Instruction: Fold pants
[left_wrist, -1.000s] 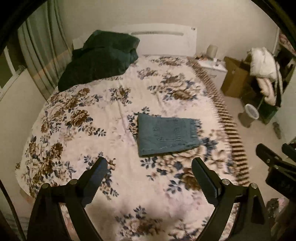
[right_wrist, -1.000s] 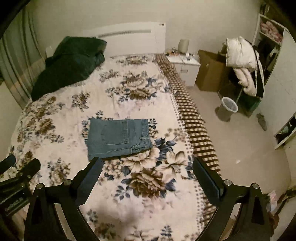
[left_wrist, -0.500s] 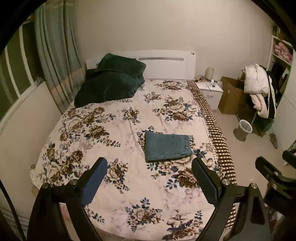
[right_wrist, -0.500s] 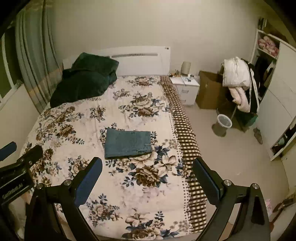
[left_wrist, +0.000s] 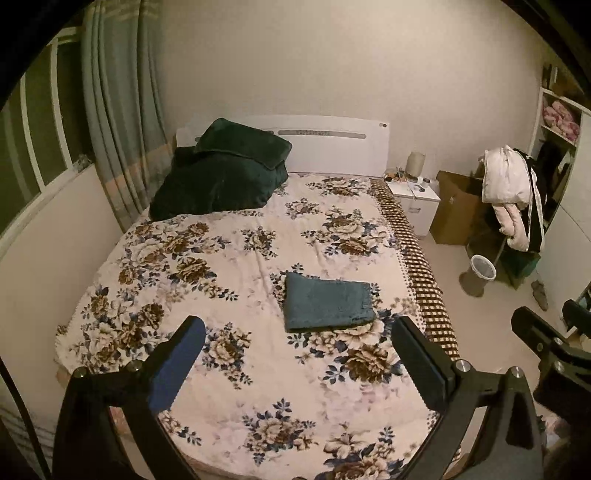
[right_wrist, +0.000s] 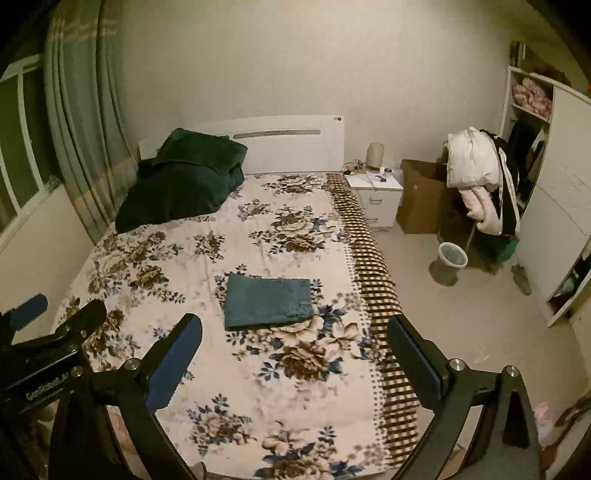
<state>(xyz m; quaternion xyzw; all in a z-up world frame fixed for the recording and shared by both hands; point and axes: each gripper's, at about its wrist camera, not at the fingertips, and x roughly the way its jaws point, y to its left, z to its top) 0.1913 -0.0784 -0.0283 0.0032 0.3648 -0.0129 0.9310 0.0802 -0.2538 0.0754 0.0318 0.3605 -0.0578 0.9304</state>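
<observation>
While your left claw (left_wrist: 297, 354) hangs above the foot of the bed, its two black fingers are spread wide apart with nothing between them. Just ahead of that claw, slightly toward its right finger, the blue denim pants (left_wrist: 328, 302) lie folded into a flat rectangle on the cream floral bedspread (left_wrist: 229, 258), clear of both fingertips. Your right claw (right_wrist: 295, 352) is parted just as wide and also carries nothing; from it the folded pants (right_wrist: 267, 302) sit ahead and a little toward its left finger, flat on the bedspread (right_wrist: 207, 236). Off to the right of your left claw you can see the tips of the other tool poking in at the frame edge. Far ahead of both claws, a dark green plush blanket (left_wrist: 221, 177) is heaped against the white headboard (left_wrist: 332, 147). Beyond the right finger of your right claw, a white nightstand (right_wrist: 376, 195) stands beside the bed, with a brown cardboard box (right_wrist: 421, 199) next to it and a pale mesh wastebasket (right_wrist: 451, 258) on the floor.
</observation>
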